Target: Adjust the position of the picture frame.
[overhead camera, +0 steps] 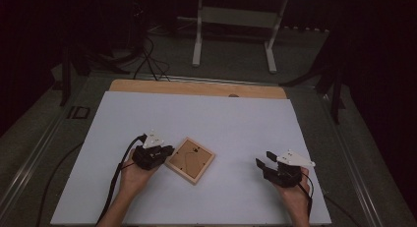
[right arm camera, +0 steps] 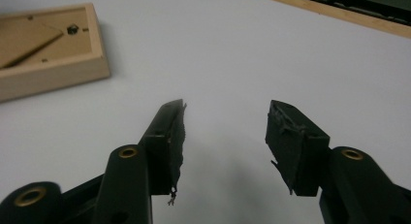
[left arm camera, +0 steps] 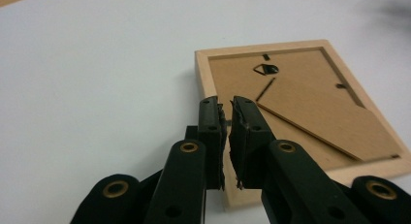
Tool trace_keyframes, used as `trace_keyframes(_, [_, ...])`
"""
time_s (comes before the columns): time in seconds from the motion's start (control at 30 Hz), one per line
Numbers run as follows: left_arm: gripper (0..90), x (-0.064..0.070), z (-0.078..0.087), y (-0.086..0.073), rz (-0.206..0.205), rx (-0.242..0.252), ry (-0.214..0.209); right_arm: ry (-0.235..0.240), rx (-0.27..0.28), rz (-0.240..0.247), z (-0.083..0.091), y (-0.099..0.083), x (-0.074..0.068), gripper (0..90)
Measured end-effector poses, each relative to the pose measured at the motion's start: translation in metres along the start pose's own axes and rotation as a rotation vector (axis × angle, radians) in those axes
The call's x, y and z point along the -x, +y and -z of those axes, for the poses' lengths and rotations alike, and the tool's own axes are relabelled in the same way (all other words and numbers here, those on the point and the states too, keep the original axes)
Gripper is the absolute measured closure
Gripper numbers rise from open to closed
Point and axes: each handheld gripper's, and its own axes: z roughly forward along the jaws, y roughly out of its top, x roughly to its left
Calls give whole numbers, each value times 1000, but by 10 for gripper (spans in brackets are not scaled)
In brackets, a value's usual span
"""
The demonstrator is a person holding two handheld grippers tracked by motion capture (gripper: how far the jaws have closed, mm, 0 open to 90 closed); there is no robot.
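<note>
A wooden picture frame (overhead camera: 190, 159) is lying face down on the white table sheet (overhead camera: 221, 119), turned so that its corners point toward and away from the person. Its brown backing board (left arm camera: 310, 105) is showing, with a fold-out stand flap (left arm camera: 322, 118) lying flat across it and a small dark hanger (left arm camera: 266, 69) near the far edge.

The left gripper (overhead camera: 168, 150) is sitting at the frame's left edge, held in the person's left hand (overhead camera: 134, 174), with its cable trailing back toward the near edge of the sheet. In the left gripper view (left arm camera: 226, 115), its jaws are standing almost pressed together, with only a thin slit between the pads, and they are reaching over the frame's near rim onto the edge of the backing board. A small light-coloured bit is showing in the slit, but whether the pads are actually pinching anything cannot be told.

The right gripper (overhead camera: 263, 159) is resting well apart from the frame, off to its right, near the front right corner of the sheet, in the person's right hand (overhead camera: 295, 190). In the right gripper view (right arm camera: 225, 118) its jaws are spreading wide with nothing between them but bare sheet; the frame (right arm camera: 48, 49) is lying to the upper left, its pale wooden side facing this gripper.
</note>
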Motion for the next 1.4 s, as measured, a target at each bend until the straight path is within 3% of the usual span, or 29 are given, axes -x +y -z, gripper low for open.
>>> trace_keyframes(0.17, [824,3,6,-4,-5,1,-20,14,13,26,-3,12,-7,493])
trace_keyframes(0.3, [801,2,12,-10,22,15,-22,37,22,39,-8,21,-13,493])
trace_keyframes(0.53, [788,0,15,-19,44,4,-13,66,26,58,-20,34,-25,499])
trace_keyframes(0.73, [791,0,19,-21,55,26,2,87,24,76,-31,42,-32,509])
trace_keyframes(0.87, [830,1,24,-26,67,34,-21,111,20,77,-43,48,-36,520])
trace_keyframes(0.97, [846,5,24,-30,58,14,-39,131,23,71,-53,53,-39,539])
trace_keyframes(1.13, [895,11,19,-31,27,-24,-62,152,15,65,-69,59,-44,631])
trace_keyframes(1.2, [897,13,16,-32,19,-42,-79,172,12,65,-78,63,-48,707])
trace_keyframes(1.4, [898,16,10,-33,6,-79,-84,181,-6,79,-92,67,-55,830])
